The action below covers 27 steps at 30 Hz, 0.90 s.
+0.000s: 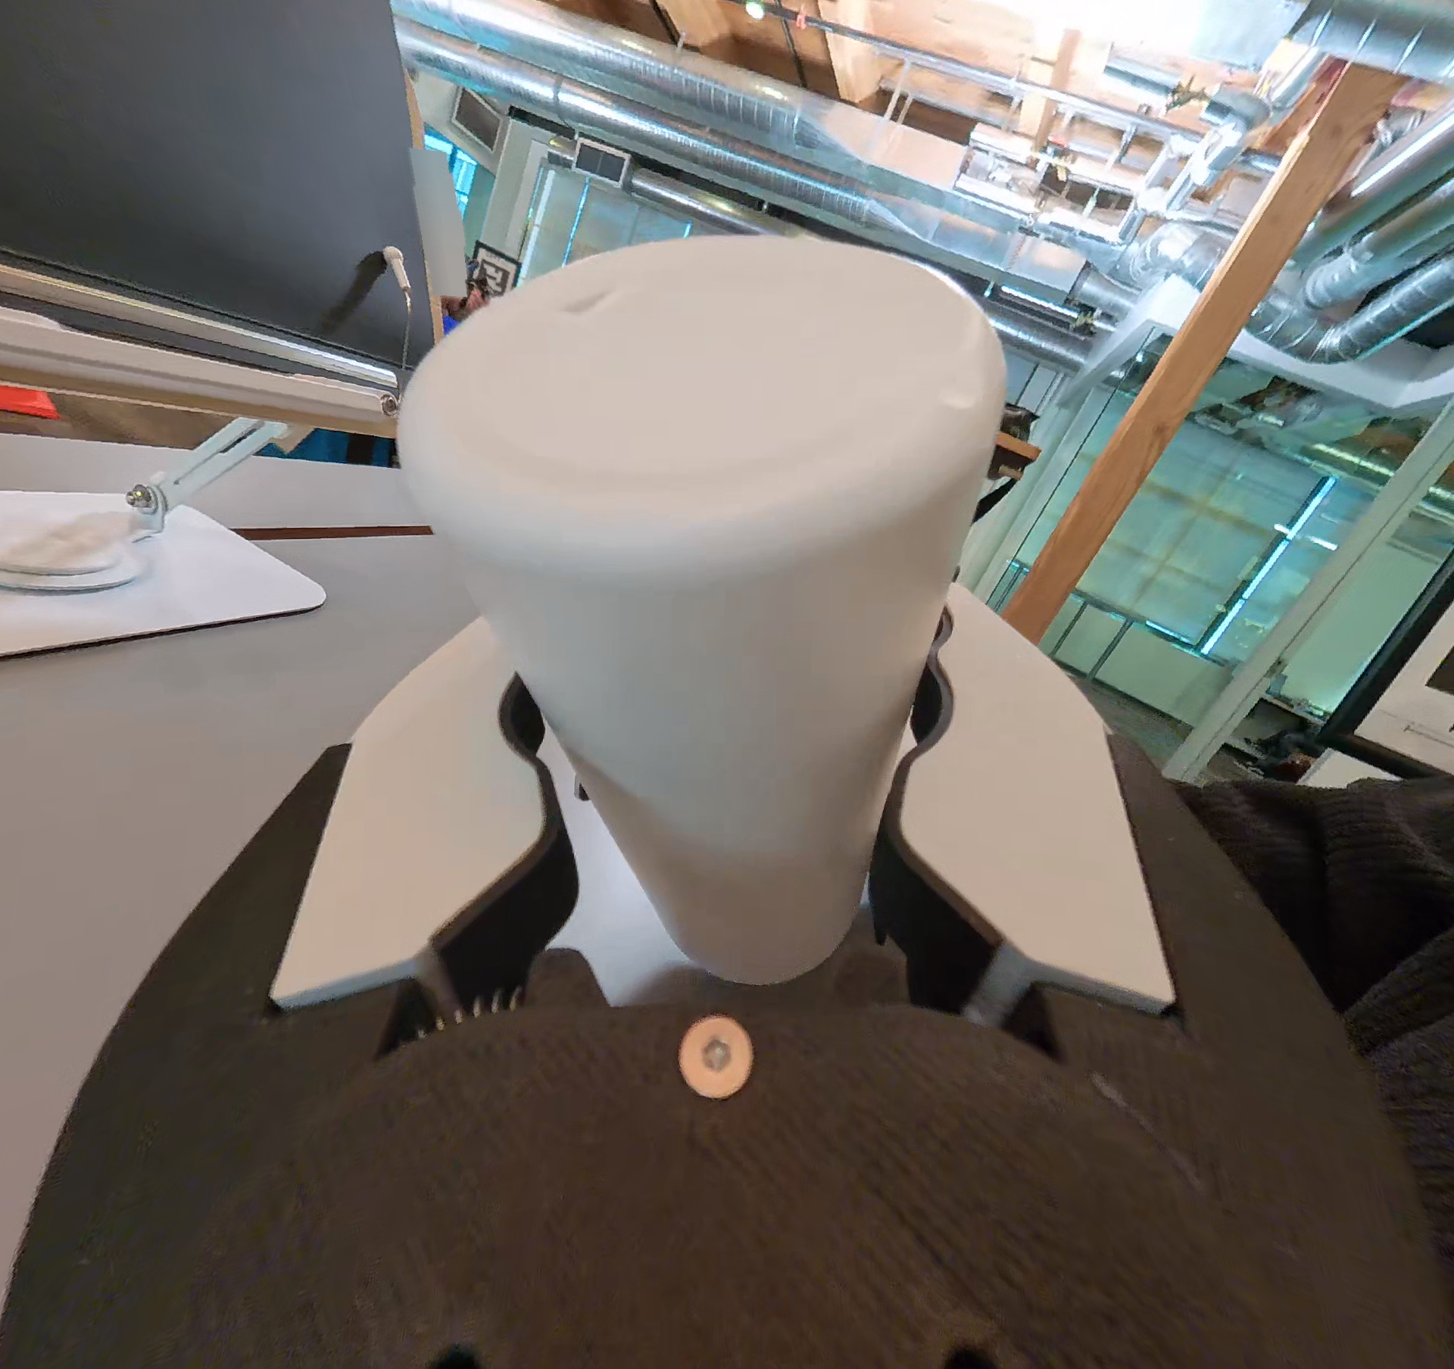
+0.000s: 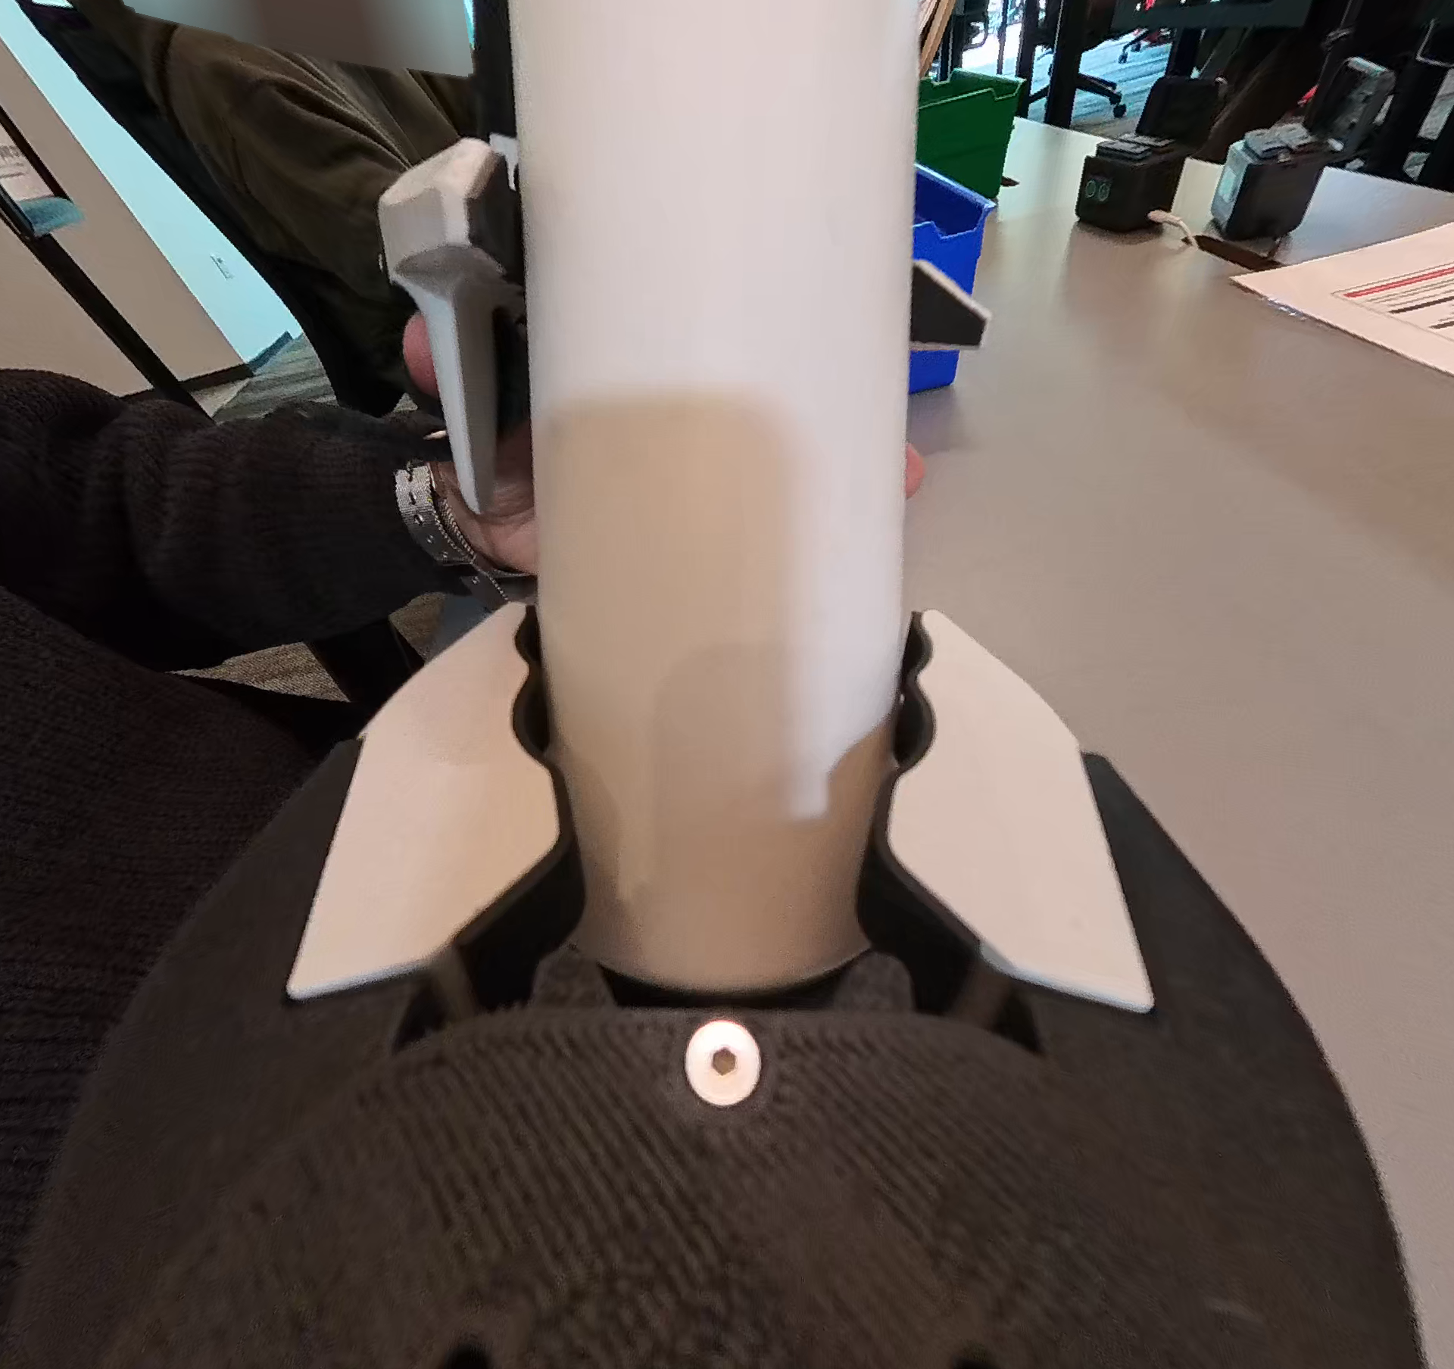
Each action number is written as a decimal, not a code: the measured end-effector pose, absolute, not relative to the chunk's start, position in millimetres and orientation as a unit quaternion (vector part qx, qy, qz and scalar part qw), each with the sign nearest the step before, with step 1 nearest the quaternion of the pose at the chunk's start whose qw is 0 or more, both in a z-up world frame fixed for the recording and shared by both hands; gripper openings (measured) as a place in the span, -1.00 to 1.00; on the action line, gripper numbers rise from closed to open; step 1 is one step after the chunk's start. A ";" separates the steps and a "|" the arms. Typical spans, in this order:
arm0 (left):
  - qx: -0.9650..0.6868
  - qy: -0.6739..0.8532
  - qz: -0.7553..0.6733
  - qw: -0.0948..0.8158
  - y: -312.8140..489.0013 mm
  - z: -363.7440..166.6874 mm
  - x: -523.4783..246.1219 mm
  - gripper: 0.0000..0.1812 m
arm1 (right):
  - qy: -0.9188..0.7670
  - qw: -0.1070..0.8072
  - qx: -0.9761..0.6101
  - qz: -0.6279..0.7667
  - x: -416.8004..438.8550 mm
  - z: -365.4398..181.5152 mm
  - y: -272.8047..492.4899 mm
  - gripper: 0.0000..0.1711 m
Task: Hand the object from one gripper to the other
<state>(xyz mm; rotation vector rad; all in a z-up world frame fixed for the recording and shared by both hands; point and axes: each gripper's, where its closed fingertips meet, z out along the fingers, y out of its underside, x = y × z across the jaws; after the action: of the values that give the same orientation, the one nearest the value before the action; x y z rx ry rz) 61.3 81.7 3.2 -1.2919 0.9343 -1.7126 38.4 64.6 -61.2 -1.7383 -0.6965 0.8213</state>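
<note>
A long white cylinder (image 2: 708,230) runs forward between the fingers of my right gripper (image 2: 720,623), whose jaws are shut on its near end. Farther along it, the left gripper's grey finger (image 2: 440,245) and its dark fingertip (image 2: 948,308) press the cylinder's two sides, with a hand (image 2: 488,513) behind it. In the left wrist view the same cylinder (image 1: 692,505) points up and away. My left gripper (image 1: 724,647) is shut on it, pads touching both sides. The cylinder is held above the grey table (image 2: 1180,544).
A white lamp base (image 1: 157,592) and its arm (image 1: 197,379) stand at the left on the table (image 1: 157,780). A blue bin (image 2: 944,253), a green bin (image 2: 968,120), black devices (image 2: 1125,175) and a paper sheet (image 2: 1377,293) lie to the right. A dark sleeve (image 2: 157,505) is at the left. Tip to tip, the grippers are about 7 cm apart.
</note>
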 end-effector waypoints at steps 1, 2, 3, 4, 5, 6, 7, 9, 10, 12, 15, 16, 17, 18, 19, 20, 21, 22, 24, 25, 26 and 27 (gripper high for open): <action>-0.507 0.369 -0.673 0.392 81.6 3.7 61.3 0.06 | -0.290 0.523 -0.725 0.343 38.0 -60.7 64.7 0.03; -0.506 0.368 -0.674 0.393 81.7 4.5 61.0 0.05 | -0.289 0.525 -0.723 0.343 37.6 -60.0 64.9 0.03; -0.506 0.366 -0.675 0.393 82.0 5.2 60.6 0.05 | -0.288 0.526 -0.723 0.344 37.3 -59.6 65.1 0.03; -0.505 0.367 -0.675 0.393 82.3 5.5 60.4 0.05 | -0.287 0.527 -0.722 0.344 36.8 -59.5 65.3 0.04; -0.505 0.367 -0.674 0.395 82.3 5.9 60.2 0.05 | -0.287 0.529 -0.721 0.344 36.4 -59.5 65.4 0.04; -0.505 0.367 -0.674 0.396 82.3 6.3 60.1 0.05 | -0.286 0.530 -0.720 0.345 35.8 -59.7 65.6 0.04; -0.504 0.367 -0.673 0.397 82.3 6.6 60.1 0.04 | -0.286 0.532 -0.718 0.345 35.3 -59.9 65.7 0.04; -0.503 0.365 -0.672 0.404 82.7 8.3 59.7 0.05 | -0.286 0.541 -0.712 0.345 35.3 -58.6 65.9 0.01; -0.503 0.359 -0.671 0.411 84.6 10.0 58.8 0.05 | -0.285 0.545 -0.708 0.347 36.2 -57.3 65.9 -0.01; -0.504 0.340 -0.671 0.425 92.3 14.3 54.6 0.03 | -0.276 0.558 -0.701 0.348 41.6 -53.3 67.0 -0.03; -0.507 0.293 -0.688 0.429 111.2 19.9 43.0 0.02 | -0.247 0.583 -0.693 0.344 58.4 -44.7 72.6 -0.02; -0.509 0.273 -0.699 0.423 118.4 21.0 38.6 0.01 | -0.236 0.590 -0.691 0.344 64.9 -42.5 74.4 -0.02; -0.512 0.256 -0.707 0.416 125.3 20.7 34.7 0.01 | -0.226 0.596 -0.689 0.344 71.5 -41.1 76.1 -0.03; -0.512 0.236 -0.714 0.416 132.7 21.9 30.0 0.01 | -0.217 0.599 -0.689 0.345 77.6 -40.6 77.8 -0.03; -0.512 0.223 -0.720 0.411 138.1 22.6 26.4 0.01 | -0.209 0.601 -0.689 0.346 82.9 -40.5 79.3 -0.03; -0.512 0.216 -0.725 0.408 142.0 23.3 23.4 0.01 | -0.202 0.603 -0.690 0.345 87.3 -40.7 80.7 -0.04; -0.512 0.212 -0.724 0.411 145.5 23.8 20.9 0.01 | -0.197 0.605 -0.690 0.345 90.6 -40.8 81.7 -0.04; -0.513 0.212 -0.720 0.416 147.9 24.1 19.0 0.01 | -0.194 0.606 -0.690 0.344 92.4 -40.8 82.4 -0.04; -0.515 0.216 -0.712 0.425 150.6 24.2 17.1 0.01 | -0.194 0.607 -0.692 0.340 92.3 -41.2 83.2 -0.04; -0.516 0.218 -0.709 0.429 151.5 24.3 16.5 0.01 | -0.196 0.606 -0.693 0.338 90.2 -41.7 82.9 -0.03; -0.517 0.220 -0.705 0.433 152.0 24.2 16.2 0.01 | -0.199 0.604 -0.695 0.336 87.4 -42.6 82.8 -0.03; -0.518 0.223 -0.702 0.436 152.0 24.0 16.5 0.00 | -0.203 0.601 -0.697 0.333 83.9 -43.8 82.5 -0.03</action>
<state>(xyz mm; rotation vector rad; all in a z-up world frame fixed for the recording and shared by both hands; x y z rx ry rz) 16.5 152.0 24.0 -1.2888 0.5536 -1.7455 83.9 82.5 -43.8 -1.6154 -0.4708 0.7715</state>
